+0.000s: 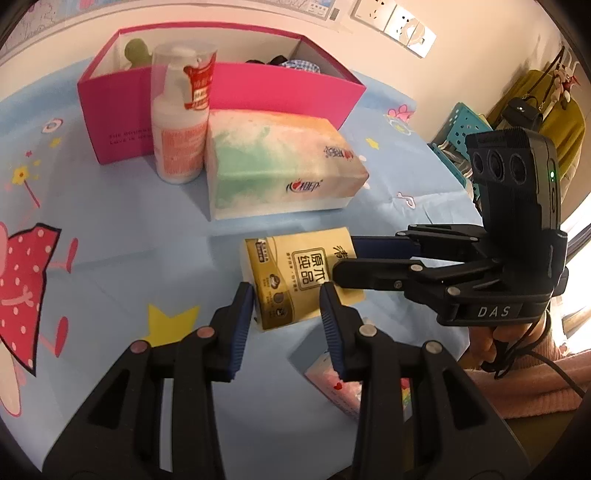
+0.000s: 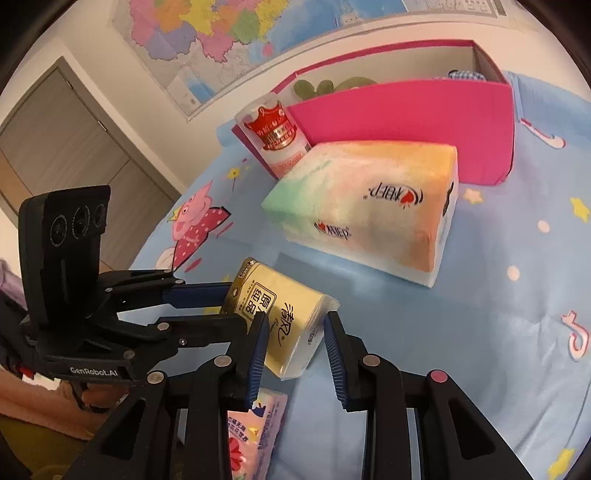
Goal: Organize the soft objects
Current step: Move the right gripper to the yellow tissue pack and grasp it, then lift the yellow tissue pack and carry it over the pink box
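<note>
A yellow tissue pack (image 1: 299, 275) lies on the blue cartoon tablecloth (image 1: 110, 214). My left gripper (image 1: 286, 295) is open, its fingers either side of the pack's near end. My right gripper (image 2: 295, 325) is open too and straddles the same pack (image 2: 280, 317) from the other side. Each gripper shows in the other's view: the right one (image 1: 341, 254), the left one (image 2: 232, 306). A pastel tissue box (image 1: 280, 162) lies behind, in front of a pink box (image 1: 221, 85) that holds soft items. A small pink tissue pack (image 2: 251, 428) lies under my grippers.
A white pump bottle (image 1: 181, 122) in a clear sleeve stands against the pink box. A teal rack (image 1: 461, 129) and hanging bags stand beyond the table's right edge. A map (image 2: 229, 33) and a door (image 2: 62, 155) are on the walls.
</note>
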{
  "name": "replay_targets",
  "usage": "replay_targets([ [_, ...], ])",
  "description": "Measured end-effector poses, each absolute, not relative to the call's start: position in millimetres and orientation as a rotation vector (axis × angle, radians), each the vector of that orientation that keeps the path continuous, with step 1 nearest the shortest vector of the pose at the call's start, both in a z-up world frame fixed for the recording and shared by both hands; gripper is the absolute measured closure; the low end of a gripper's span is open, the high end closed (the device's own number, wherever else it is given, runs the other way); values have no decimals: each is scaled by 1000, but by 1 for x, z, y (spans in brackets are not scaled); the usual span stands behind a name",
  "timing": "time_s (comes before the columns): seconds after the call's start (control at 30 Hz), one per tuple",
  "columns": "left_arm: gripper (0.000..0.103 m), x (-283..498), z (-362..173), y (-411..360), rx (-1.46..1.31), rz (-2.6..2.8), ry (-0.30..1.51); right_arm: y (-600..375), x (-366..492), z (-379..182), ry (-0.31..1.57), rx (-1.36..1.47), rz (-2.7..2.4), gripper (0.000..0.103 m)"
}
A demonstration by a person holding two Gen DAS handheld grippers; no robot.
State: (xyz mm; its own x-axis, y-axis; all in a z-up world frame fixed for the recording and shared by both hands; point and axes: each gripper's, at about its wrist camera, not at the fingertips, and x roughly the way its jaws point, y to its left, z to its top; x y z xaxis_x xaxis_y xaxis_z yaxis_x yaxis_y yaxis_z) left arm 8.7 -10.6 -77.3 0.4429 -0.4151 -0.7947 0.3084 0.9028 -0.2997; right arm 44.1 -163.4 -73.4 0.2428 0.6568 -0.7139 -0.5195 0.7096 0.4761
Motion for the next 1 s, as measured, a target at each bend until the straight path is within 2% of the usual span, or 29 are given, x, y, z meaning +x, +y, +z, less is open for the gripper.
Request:
replay_targets([
  [1.0,64,15,-32,-10,-87,-454,904,-174,49,-19,895,140,804,72],
])
